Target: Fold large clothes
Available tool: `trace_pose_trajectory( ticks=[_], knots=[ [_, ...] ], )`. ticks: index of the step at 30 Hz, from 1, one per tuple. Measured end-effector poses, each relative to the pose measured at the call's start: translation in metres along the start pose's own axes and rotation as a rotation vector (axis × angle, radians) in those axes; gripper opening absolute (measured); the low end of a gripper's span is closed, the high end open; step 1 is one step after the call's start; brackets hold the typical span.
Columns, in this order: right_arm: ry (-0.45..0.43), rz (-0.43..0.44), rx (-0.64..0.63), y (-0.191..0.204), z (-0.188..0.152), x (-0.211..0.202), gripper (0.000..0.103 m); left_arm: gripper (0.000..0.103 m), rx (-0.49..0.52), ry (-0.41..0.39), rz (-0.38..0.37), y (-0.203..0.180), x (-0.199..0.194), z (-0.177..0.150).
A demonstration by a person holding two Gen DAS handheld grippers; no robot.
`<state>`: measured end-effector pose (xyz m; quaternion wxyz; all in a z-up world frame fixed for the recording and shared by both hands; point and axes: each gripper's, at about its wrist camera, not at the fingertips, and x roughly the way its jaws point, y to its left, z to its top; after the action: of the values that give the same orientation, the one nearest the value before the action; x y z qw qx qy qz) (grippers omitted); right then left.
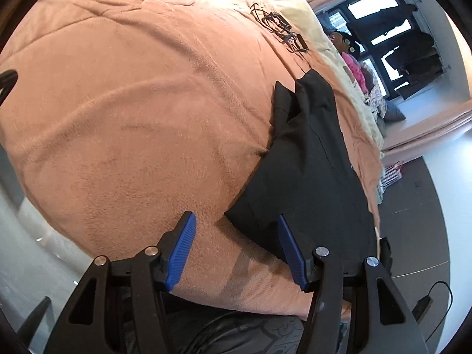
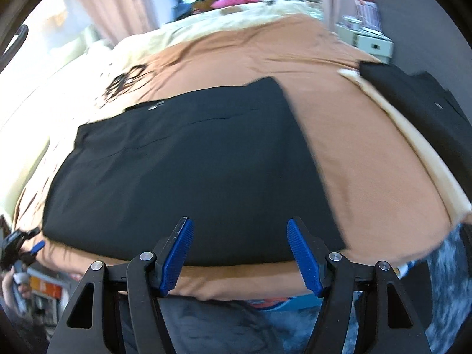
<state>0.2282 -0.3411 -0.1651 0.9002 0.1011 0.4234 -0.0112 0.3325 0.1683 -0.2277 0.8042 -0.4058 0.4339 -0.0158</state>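
A black garment [image 2: 183, 159] lies folded into a flat rectangle on the orange-brown blanket [image 2: 368, 153] of a bed. My right gripper [image 2: 239, 219] hovers over the garment's near edge, jaws apart, pads pressing on nothing. In the left wrist view the same black garment [image 1: 306, 162] stretches away on the right. Its near corner lies between the spread blue pads of my left gripper [image 1: 235, 216], which is open just above the blanket [image 1: 132, 118]. The left gripper [image 2: 17, 244] also shows at the right wrist view's left edge.
A second folded black garment [image 2: 413, 103] sits at the bed's far right edge. Black hangers [image 1: 280, 32] lie in a heap further up the blanket. A cream sheet [image 1: 301, 14], pink soft things [image 1: 354, 67] and a white bedside box [image 2: 371, 41] lie beyond. Grey floor with a cable [image 1: 424, 301] runs alongside the bed.
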Motion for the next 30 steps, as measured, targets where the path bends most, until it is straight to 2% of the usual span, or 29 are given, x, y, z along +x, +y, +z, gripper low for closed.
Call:
trace_pose_trajectory(
  ticks=[13, 14, 15, 17, 18, 21, 23, 30],
  knots=[
    [0.083, 0.096, -0.167, 0.120, -0.002, 0.036, 0.065, 0.058, 0.006, 0.051, -0.128, -0.016, 0.038, 0.010],
    [0.089, 0.099, -0.179, 0.127, -0.002, 0.039, 0.065, 0.048, 0.008, 0.048, -0.132, -0.018, 0.040, 0.010],
    [0.095, 0.103, -0.190, 0.134, -0.003, 0.041, 0.065, 0.044, 0.005, 0.051, -0.135, -0.018, 0.041, 0.010],
    [0.107, 0.107, -0.209, 0.146, -0.003, 0.047, 0.065, 0.029, -0.022, 0.064, -0.155, -0.015, 0.045, 0.010],
    [0.115, 0.109, -0.219, 0.153, -0.003, 0.051, 0.065, 0.025, -0.029, 0.067, -0.168, -0.015, 0.046, 0.010],
    [0.138, 0.113, -0.236, 0.165, -0.005, 0.062, 0.062, 0.021, -0.036, 0.056, -0.189, -0.015, 0.044, 0.009],
    [0.162, 0.112, -0.241, 0.170, -0.005, 0.073, 0.052, 0.020, -0.045, 0.050, -0.198, -0.015, 0.042, 0.007],
    [0.188, 0.086, -0.229, 0.179, 0.008, 0.104, 0.051, 0.020, -0.068, 0.048, -0.217, -0.011, 0.040, 0.007]
  ],
)
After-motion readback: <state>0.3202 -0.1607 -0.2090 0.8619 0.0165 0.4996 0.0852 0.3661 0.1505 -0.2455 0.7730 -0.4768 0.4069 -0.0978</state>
